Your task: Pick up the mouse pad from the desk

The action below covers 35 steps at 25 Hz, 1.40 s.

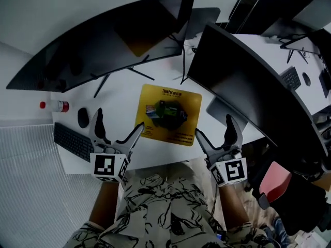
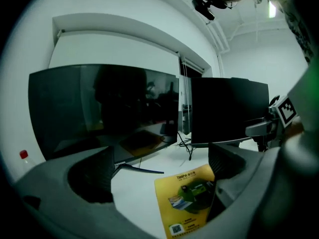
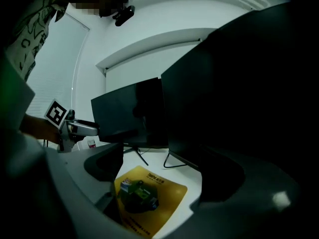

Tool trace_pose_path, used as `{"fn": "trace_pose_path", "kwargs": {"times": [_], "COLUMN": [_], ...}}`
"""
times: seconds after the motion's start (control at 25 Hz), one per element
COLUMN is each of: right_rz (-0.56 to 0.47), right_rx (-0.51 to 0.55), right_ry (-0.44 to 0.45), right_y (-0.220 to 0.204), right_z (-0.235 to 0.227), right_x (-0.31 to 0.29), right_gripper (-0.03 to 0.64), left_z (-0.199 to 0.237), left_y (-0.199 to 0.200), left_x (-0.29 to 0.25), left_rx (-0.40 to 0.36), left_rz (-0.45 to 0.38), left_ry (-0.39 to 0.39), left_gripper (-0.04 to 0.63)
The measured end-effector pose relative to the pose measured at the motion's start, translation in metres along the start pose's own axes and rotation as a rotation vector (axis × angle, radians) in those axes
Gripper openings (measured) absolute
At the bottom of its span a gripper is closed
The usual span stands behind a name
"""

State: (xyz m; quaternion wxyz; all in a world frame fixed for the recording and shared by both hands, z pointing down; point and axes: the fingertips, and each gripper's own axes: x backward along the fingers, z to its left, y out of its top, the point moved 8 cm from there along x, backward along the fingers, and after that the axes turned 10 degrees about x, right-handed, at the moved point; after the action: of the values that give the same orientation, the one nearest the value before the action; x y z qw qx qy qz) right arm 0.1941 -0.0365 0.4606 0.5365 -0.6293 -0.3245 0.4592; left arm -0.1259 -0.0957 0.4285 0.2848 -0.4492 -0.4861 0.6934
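Yellow mouse pad (image 1: 168,115) lies flat on the white desk (image 1: 119,94), near its front edge, with a dark printed picture at its centre. It sits in front of the gap where two dark monitors meet: the wide monitor (image 1: 103,45) to the left, the second monitor (image 1: 243,87) to the right. Left gripper (image 1: 118,130) is held over the desk's front edge just left of the pad, jaws spread wide, nothing between them. Its own view shows only bare desk and the pad's left part past the jaws. Right gripper (image 1: 214,133) is just right of the pad's near corner, jaws likewise wide apart and empty. Neither gripper touches the pad. At the left end of the desk are a black keyboard (image 1: 72,141), a dark mouse (image 1: 83,117) and a small red-capped bottle (image 1: 54,106).
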Motion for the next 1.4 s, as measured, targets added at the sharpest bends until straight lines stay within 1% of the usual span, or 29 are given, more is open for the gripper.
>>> {"fn": "trace_pose_path", "kwargs": {"times": [0.24, 0.44, 0.6, 0.8, 0.96, 1.16, 1.28, 1.4], "right_rz": [0.153, 0.237, 0.313, 0.379, 0.449, 0.502, 0.524, 0.528], "right_rx": [-0.042, -0.061, -0.08, -0.088, -0.105, -0.084, -0.085, -0.092], "right_ry": [-0.016, -0.02, -0.028, -0.048, -0.074, -0.096, -0.109, -0.123], "right_y": [-0.055, -0.094, -0.119, -0.148, -0.165, -0.174, -0.178, -0.182], "right_z": [0.002, 0.007, 0.013, 0.013, 0.011, 0.011, 0.011, 0.01], "right_x": [-0.037, -0.059, -0.068, -0.082, -0.085, -0.089, -0.088, -0.088], "right_gripper": [0.466, 0.465, 0.465, 0.465, 0.459, 0.449, 0.445, 0.436], "left_z": [0.018, 0.032, 0.04, 0.047, 0.047, 0.044, 0.045, 0.046], "left_y": [-0.047, -0.09, -0.119, -0.15, -0.169, -0.186, -0.193, -0.197], "left_x": [-0.044, -0.076, -0.088, -0.105, -0.113, -0.123, -0.124, -0.127], "left_rx": [0.023, 0.036, 0.037, 0.027, 0.029, 0.019, 0.021, 0.024], "left_rz": [0.125, 0.224, 0.307, 0.384, 0.432, 0.487, 0.492, 0.492], "left_ry": [-0.051, -0.118, -0.132, -0.134, -0.132, -0.128, -0.11, -0.092], "left_gripper": [0.578, 0.577, 0.575, 0.574, 0.571, 0.56, 0.52, 0.497]}}
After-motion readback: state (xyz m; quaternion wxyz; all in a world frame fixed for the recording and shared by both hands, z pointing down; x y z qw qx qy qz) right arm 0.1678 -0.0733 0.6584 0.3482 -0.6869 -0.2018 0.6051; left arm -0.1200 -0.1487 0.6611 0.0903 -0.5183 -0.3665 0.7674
